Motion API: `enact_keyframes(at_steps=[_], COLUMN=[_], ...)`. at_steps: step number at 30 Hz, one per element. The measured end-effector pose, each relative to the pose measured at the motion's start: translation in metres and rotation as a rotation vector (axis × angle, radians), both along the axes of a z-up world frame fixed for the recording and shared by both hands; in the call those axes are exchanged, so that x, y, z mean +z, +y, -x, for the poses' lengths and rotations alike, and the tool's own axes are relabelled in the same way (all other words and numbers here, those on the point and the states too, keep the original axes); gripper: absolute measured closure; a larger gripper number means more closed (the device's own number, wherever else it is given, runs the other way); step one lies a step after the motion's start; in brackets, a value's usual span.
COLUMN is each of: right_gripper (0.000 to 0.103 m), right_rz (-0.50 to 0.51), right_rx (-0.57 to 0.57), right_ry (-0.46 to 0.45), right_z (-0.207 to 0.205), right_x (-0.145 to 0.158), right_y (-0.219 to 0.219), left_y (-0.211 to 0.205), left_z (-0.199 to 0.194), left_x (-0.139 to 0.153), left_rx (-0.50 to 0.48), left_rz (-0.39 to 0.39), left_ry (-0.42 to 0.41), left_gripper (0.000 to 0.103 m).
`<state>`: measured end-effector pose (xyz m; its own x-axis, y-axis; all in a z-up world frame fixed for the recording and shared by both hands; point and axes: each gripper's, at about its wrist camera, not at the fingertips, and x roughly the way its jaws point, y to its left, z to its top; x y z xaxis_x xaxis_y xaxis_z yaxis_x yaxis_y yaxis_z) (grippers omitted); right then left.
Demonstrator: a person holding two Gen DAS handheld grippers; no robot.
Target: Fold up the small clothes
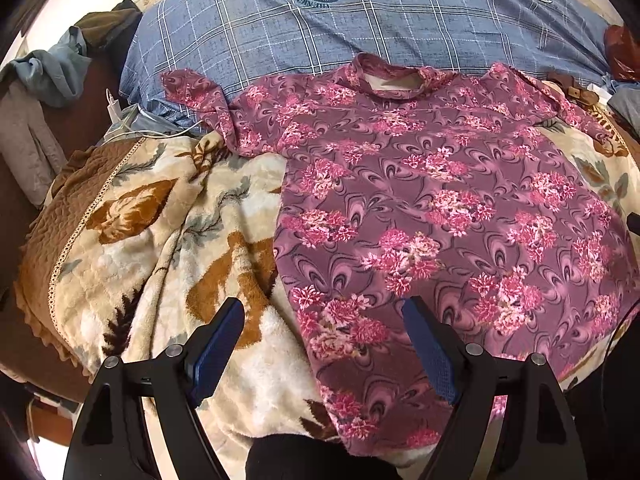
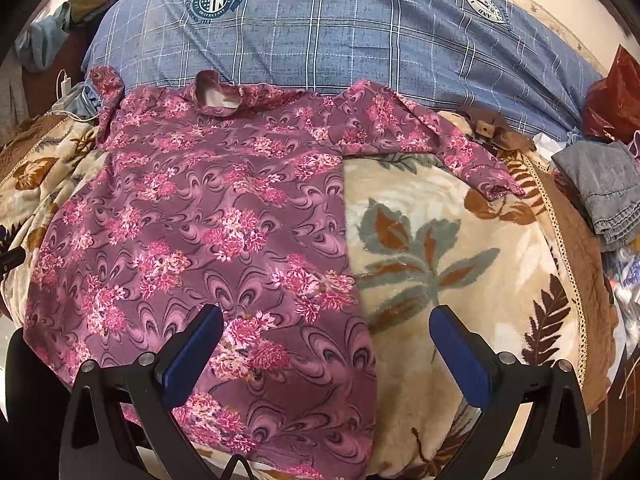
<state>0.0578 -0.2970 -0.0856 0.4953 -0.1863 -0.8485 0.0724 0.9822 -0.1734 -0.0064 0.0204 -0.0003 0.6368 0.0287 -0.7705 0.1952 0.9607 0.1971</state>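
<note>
A purple-pink floral shirt lies spread flat, collar away from me, on a cream leaf-patterned blanket. Its left sleeve and right sleeve stretch out to the sides. My left gripper hovers open over the shirt's lower left edge, one finger over the blanket and the other over the cloth. My right gripper hovers open over the shirt's lower right edge, with nothing between its fingers.
A blue checked pillow runs along the back behind the collar. A white charger and cable lie at the left. Folded grey denim and a red bag sit at the right. Loose clothes are piled far left.
</note>
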Motion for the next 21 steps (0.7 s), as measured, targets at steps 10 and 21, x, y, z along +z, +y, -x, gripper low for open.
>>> enact_keyframes(at_steps=[10, 21], right_gripper=[0.000, 0.000], right_rz=[-0.028, -0.032], right_rx=[0.019, 0.065], right_ry=[-0.003, -0.009], right_z=[-0.001, -0.013], right_x=[0.007, 0.011], right_y=[-0.005, 0.011], left_y=[0.001, 0.010], left_z=[0.010, 0.010], left_x=[0.004, 0.010], left_rx=[-0.002, 0.018], left_rz=[-0.026, -0.013], left_ry=[0.009, 0.019], left_gripper=[0.021, 0.021])
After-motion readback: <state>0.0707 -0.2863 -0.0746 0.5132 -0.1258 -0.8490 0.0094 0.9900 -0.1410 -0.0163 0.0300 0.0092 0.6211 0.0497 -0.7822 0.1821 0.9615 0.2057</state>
